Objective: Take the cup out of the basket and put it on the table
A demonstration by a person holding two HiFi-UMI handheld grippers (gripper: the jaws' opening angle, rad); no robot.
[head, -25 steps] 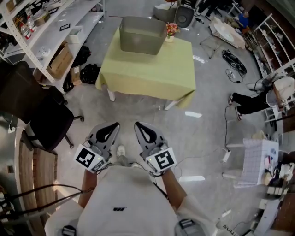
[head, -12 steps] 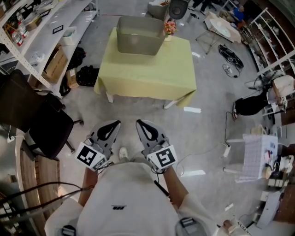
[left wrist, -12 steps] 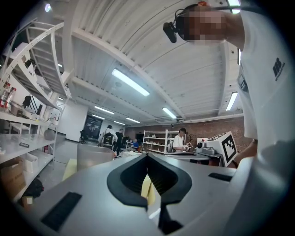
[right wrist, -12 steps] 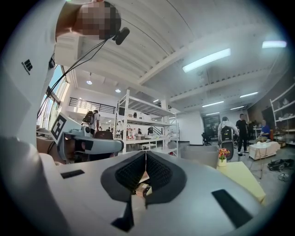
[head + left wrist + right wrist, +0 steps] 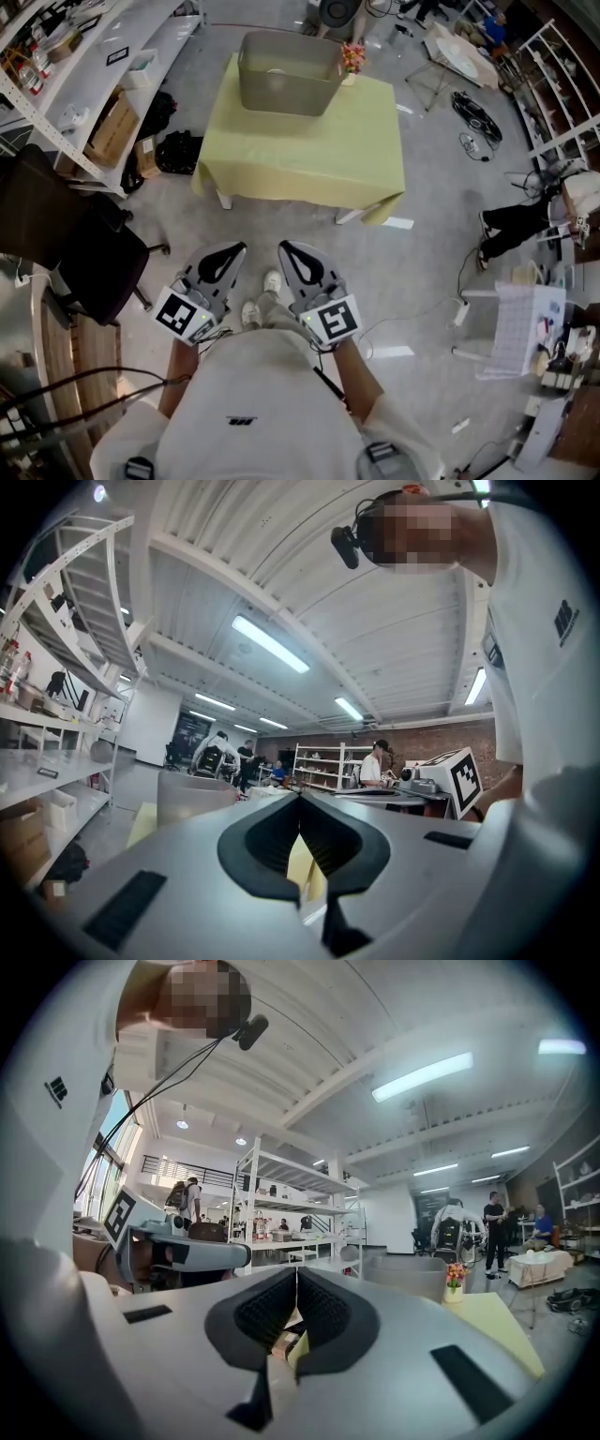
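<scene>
A grey basket (image 5: 286,70) stands at the far end of a table with a yellow-green cloth (image 5: 309,150), well ahead of me. Its inside is too small to make out, so I cannot tell the cup. A small vase of flowers (image 5: 352,58) stands beside the basket's right corner. My left gripper (image 5: 223,261) and right gripper (image 5: 298,261) are held side by side close to my body, over the floor and short of the table. Both are shut with nothing between the jaws. The left gripper view shows the basket (image 5: 192,799); the right gripper view shows the basket (image 5: 405,1274) and flowers (image 5: 456,1279).
A black office chair (image 5: 75,244) stands to my left. White shelving (image 5: 84,66) with a cardboard box (image 5: 117,122) lines the left wall. A person (image 5: 516,211) sits on the floor at the right, with cables (image 5: 473,117) nearby. Grey floor lies between me and the table.
The view has drifted a little and the table sits slightly nearer. One of my feet has come forward between the grippers. Both grippers stay shut and in the same place.
</scene>
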